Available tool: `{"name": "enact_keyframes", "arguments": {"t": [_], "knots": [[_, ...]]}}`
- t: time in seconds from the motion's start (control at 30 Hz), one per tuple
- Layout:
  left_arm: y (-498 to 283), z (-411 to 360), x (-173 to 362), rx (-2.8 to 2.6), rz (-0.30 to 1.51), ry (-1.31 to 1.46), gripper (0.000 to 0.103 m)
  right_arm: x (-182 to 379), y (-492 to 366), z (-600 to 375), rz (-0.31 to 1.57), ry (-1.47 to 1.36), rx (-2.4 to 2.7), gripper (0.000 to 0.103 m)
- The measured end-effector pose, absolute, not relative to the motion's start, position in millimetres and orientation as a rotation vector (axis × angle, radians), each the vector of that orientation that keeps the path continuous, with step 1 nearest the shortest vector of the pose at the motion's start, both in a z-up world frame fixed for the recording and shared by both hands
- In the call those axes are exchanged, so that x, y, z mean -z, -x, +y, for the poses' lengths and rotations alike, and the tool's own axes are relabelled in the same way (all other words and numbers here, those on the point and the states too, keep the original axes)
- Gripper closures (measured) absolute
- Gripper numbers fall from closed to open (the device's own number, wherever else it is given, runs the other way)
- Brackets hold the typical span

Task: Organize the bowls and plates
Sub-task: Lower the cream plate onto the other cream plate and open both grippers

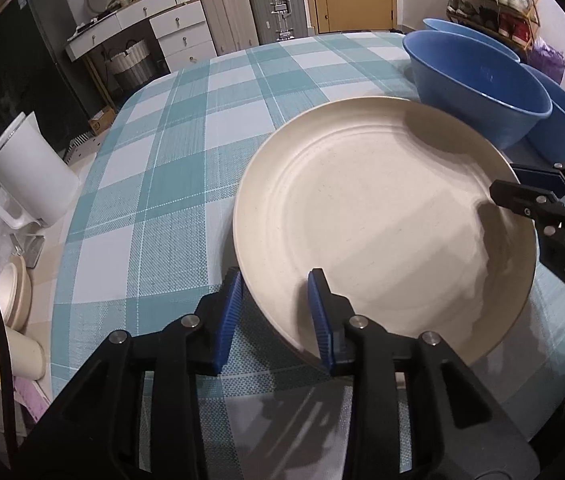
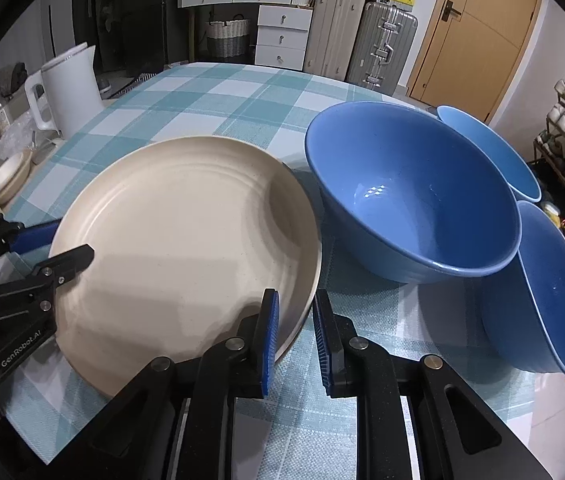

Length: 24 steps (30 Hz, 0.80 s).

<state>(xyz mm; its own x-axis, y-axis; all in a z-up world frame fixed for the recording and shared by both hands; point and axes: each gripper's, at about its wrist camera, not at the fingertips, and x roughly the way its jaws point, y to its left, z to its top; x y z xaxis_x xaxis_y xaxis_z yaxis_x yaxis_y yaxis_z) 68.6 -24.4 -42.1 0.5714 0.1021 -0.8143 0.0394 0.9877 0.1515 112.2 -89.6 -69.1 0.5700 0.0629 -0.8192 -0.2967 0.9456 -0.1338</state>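
Both claws are straddling opposite edges of the round cream ceramic plate (image 1: 382, 216), which is lying flat on the worktop with its teal-and-white checked cloth (image 1: 170, 160). Left claw (image 1: 276, 316) is standing slightly spread across the near rim, one blue pad outside and one inside, with a visible gap at the outer pad, so it is not pinching. Right claw (image 2: 296, 340) is sitting at the plate's opposite rim with its pads nearly together on the rim, and I am judging it to be pinching the plate. Just beside the plate, a large blue glazed bowl (image 2: 410, 200) is standing upright, and two more blue bowls (image 2: 550, 288) are leaning against it behind and to its side.

The step in hand appears to be setting this plate down or releasing it, though that is a judgement. Next, the right claw needs to be spreading clear of the rim without dragging the plate, then the loose bowls are calling for nesting into one stack.
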Motion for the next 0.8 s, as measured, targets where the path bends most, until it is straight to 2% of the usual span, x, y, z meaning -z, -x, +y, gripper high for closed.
{"name": "enact_keyframes", "arguments": {"t": [0.23,0.3,0.43,0.47,0.6,0.63,0.7,0.8], "knots": [[-70,-12,41,0.030,1.017,-0.050,0.062,77,-106,-85,0.925,0.320,-0.193,0.085],[-69,-7,38,0.062,1.039,0.012,0.056,77,-106,-87,0.930,0.309,-0.200,0.080],[-60,-3,23,0.085,0.993,0.060,0.033,73,-105,-92,0.945,0.254,-0.228,0.075],[-58,-2,18,0.087,0.978,0.070,0.026,71,-104,-92,0.943,0.248,-0.233,0.072],[-52,3,1,0.117,0.948,0.130,0.021,54,-95,-95,0.914,0.219,-0.273,0.047],[-51,5,-3,0.121,0.941,0.142,0.016,49,-92,-95,0.905,0.213,-0.283,0.043],[-49,6,-10,0.136,0.930,0.166,0.002,38,-84,-97,0.877,0.201,-0.302,0.026],[-43,8,-21,0.160,0.906,0.195,0.001,19,-74,-104,0.824,0.187,-0.293,0.017]]}}
